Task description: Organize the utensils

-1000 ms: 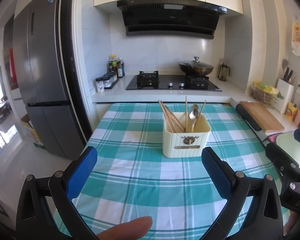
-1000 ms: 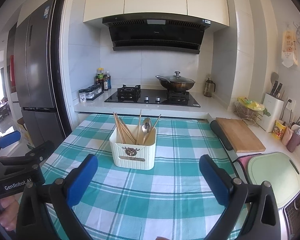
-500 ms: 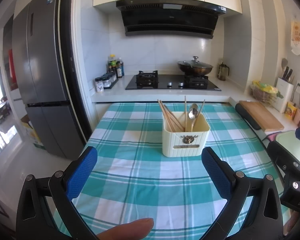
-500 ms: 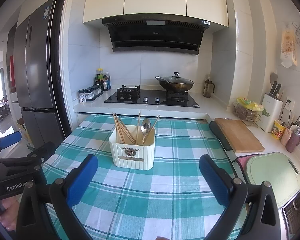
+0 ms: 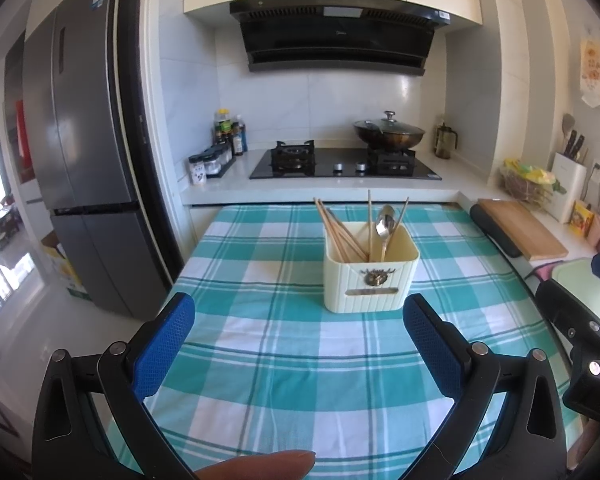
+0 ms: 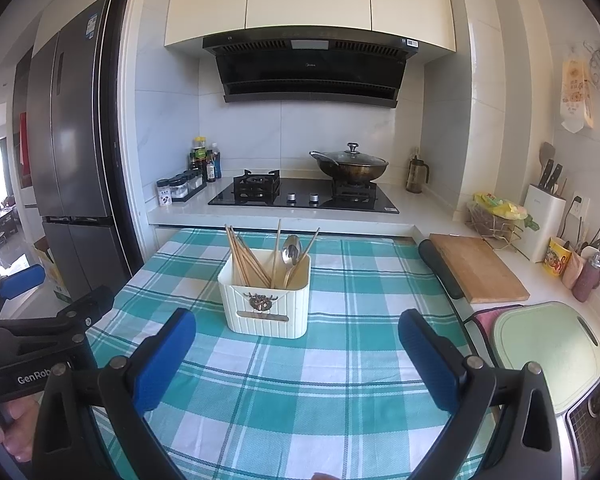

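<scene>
A cream utensil holder (image 5: 370, 278) (image 6: 266, 304) stands on the teal checked tablecloth (image 5: 300, 360) (image 6: 300, 392). Several wooden chopsticks (image 5: 338, 230) (image 6: 246, 258) and a metal spoon (image 5: 385, 220) (image 6: 292, 250) stick up out of it. My left gripper (image 5: 298, 346) is open over the near part of the cloth, well short of the holder, with nothing between its blue pads. My right gripper (image 6: 296, 358) is open too and holds nothing. The holder lies ahead of it, slightly left.
A hob (image 6: 304, 196) with a lidded wok (image 6: 350, 166) sits on the counter behind the table. A fridge (image 5: 84, 160) stands at the left. On the right counter lie a wooden board (image 6: 476, 266), a green board (image 6: 548, 346) and a knife block (image 6: 546, 216).
Both views have shifted only slightly; the holder sits a little lower and nearer in each. Both grippers stay open and hold nothing.
</scene>
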A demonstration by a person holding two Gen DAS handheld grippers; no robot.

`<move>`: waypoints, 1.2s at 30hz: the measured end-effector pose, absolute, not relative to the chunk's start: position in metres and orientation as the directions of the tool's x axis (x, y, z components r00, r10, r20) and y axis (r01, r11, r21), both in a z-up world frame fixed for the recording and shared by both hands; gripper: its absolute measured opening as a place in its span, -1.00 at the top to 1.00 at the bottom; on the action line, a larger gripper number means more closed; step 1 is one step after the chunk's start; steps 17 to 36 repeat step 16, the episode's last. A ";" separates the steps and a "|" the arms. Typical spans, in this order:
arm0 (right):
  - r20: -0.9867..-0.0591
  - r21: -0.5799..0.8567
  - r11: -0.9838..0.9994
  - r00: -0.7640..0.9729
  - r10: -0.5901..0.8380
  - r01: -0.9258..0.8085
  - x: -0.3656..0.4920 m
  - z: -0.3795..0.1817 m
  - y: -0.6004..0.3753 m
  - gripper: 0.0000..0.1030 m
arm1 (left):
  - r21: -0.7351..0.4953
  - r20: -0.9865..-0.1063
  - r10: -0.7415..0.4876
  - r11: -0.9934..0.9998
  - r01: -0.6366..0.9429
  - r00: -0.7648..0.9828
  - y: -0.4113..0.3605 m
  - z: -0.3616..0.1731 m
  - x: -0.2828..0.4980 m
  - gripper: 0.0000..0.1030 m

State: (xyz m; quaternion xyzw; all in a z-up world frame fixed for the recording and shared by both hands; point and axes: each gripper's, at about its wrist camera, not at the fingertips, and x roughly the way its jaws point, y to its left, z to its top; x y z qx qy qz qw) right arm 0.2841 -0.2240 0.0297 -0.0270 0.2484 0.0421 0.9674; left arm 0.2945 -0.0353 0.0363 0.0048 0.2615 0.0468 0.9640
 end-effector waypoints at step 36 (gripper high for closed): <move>-0.490 -0.025 0.996 0.869 0.066 -0.090 0.284 0.028 -0.224 -1.00 | 0.039 -0.489 0.141 0.989 -0.140 0.861 -0.035 0.032 0.293 -1.00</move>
